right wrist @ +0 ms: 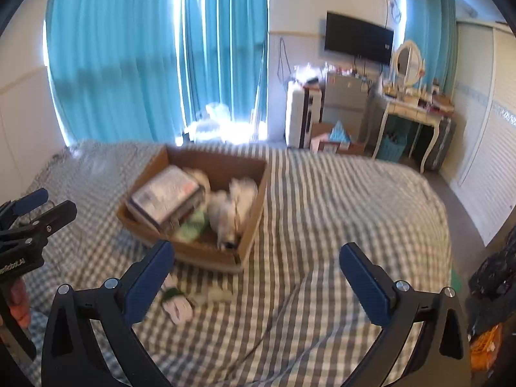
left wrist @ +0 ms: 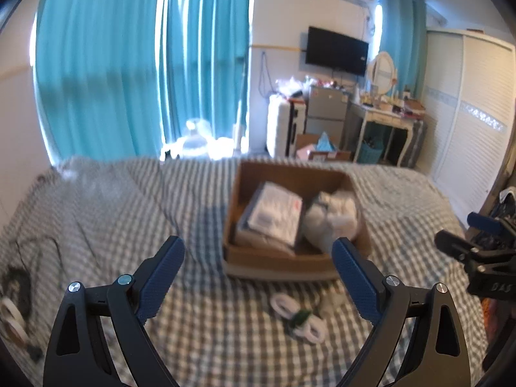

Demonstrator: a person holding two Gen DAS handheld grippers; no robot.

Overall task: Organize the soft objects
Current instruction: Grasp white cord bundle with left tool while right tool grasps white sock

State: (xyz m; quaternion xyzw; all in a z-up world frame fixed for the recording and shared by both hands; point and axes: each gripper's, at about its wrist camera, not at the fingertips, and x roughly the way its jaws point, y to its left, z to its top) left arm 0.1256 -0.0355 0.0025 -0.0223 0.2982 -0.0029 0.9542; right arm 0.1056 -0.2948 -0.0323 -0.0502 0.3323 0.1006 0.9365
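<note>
Both the left gripper (left wrist: 258, 251) and the right gripper (right wrist: 256, 256) hang with jaws apart above the checked bed (right wrist: 338, 200). The cardboard box (left wrist: 280, 262) sits beyond them, white rolled socks (left wrist: 300, 319) lying just on its near side.

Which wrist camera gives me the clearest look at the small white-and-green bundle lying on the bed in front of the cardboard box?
The left wrist view: the white-and-green bundle lies unobstructed between the open gripper's fingers, though blurred. In the right wrist view the bundle sits low left, partly hidden behind one gripper finger.

Cardboard box (right wrist: 206, 235) on the bed (right wrist: 338, 200) — rolled socks (right wrist: 177, 306) just before it, curtains (right wrist: 129, 64) behind.
</note>
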